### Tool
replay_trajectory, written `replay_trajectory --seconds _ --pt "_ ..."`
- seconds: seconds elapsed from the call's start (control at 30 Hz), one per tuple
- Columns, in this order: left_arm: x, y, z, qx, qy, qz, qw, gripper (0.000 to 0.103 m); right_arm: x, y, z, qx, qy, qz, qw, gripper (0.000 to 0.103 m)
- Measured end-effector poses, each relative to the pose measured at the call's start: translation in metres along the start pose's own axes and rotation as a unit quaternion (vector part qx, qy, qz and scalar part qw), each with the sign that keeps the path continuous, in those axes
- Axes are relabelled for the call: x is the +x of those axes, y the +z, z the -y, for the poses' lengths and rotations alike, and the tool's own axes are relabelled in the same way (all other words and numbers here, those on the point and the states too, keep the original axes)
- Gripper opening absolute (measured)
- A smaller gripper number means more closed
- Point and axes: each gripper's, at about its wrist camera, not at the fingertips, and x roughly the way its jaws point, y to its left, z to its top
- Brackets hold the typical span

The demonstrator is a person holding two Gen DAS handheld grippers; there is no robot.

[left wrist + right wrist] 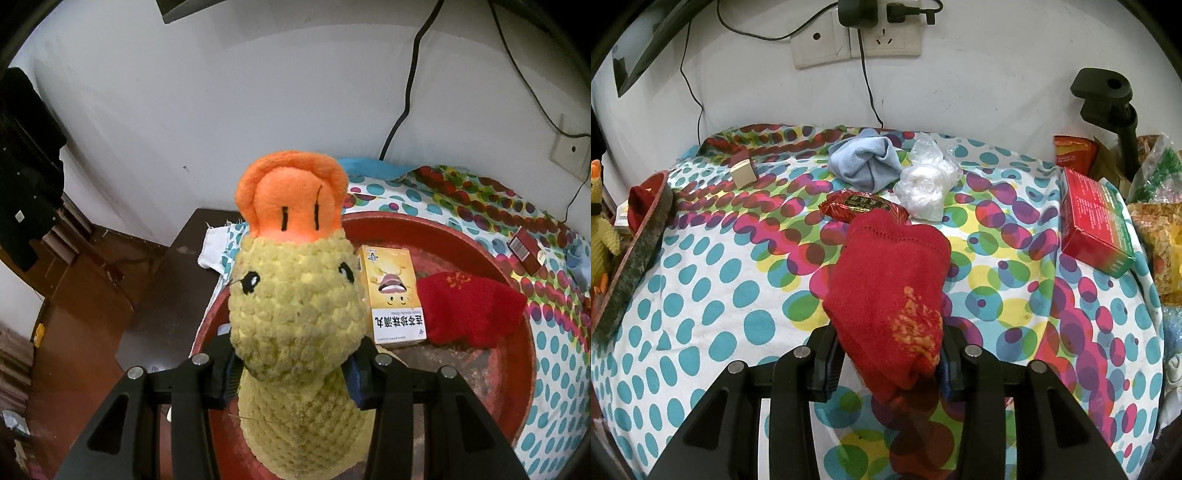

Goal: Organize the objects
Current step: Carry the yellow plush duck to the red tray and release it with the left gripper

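My left gripper (291, 380) is shut on a yellow plush duck (295, 314) with an orange bill, held above the red round tray (509, 369). In the tray lie a yellow medicine box (393, 295) and a red sock (469, 310). My right gripper (886, 362) is shut on another red sock (890, 288) with an orange pattern, held above the dotted tablecloth (713, 280). The tray (639, 254) and the duck (600, 221) also show at the left edge of the right wrist view.
On the cloth lie a red wrapped packet (862, 205), a blue cloth (864, 162), a crumpled clear plastic bag (925, 182), a small brown box (743, 170) and a red-green box (1095, 223). Snack bags (1156, 206) crowd the right edge. Cables hang on the wall.
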Motion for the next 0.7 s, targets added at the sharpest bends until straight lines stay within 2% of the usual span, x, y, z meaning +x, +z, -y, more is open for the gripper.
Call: replay_trajectory --seconds 0.27,0.53,0.7 --pt "0.012 0.000 -0.005 -0.018 0.002 0.001 0.9998 0.048 0.002 0.002 -0.009 -0.005 -0.008 -0.001 1.000 0.039" --pt "0.033 -0.005 -0.007 -0.035 -0.005 -0.034 0.9988 0.049 0.003 0.002 -0.010 -0.009 -0.014 -0.002 1.000 0.039" --pt "0.036 -0.008 -0.004 -0.029 0.002 -0.032 0.9991 0.050 0.003 0.002 -0.011 -0.011 -0.017 -0.003 1.000 0.040"
